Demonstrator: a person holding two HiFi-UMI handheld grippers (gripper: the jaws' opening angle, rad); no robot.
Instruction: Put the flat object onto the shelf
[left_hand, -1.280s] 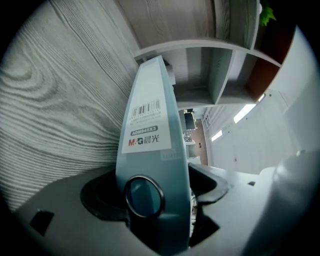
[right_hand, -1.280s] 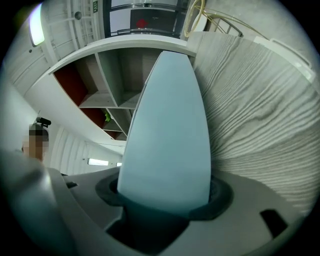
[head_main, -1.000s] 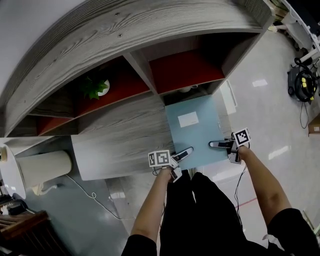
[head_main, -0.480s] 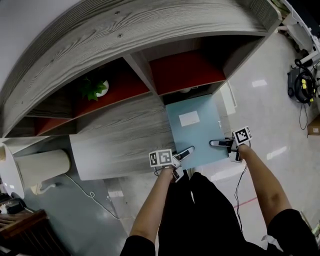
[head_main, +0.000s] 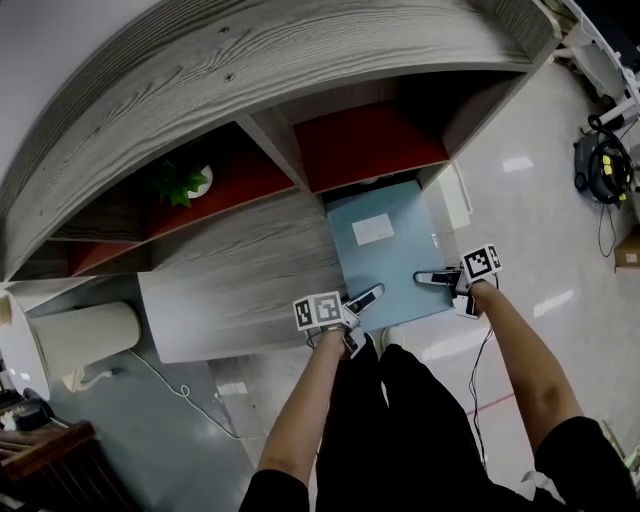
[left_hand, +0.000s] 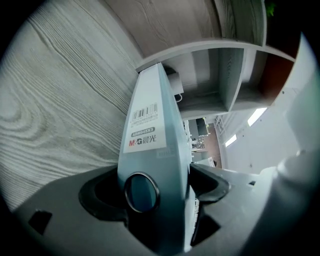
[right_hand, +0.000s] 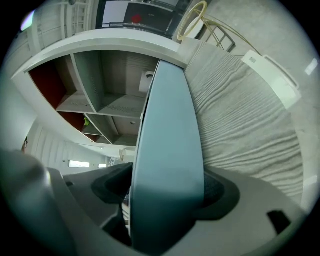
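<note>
A light blue flat file folder with a white label is held level in front of the grey wooden shelf, its far edge at the open compartment under the red-backed one. My left gripper is shut on its near left corner. My right gripper grips the near right edge. The left gripper view shows the folder's spine edge-on between the left gripper's pads. In the right gripper view the folder fills the right gripper; its jaws are opening, pads still against the folder.
A small green plant stands in the left red-backed compartment. A white cylinder lies at the left by the shelf's low ledge. Cables and a black-yellow machine sit on the glossy floor at the right. The person's legs are below the folder.
The folder and both grippers have moved a little forward and left, toward the shelf opening. Its far edge now reaches further under the red-backed compartment.
</note>
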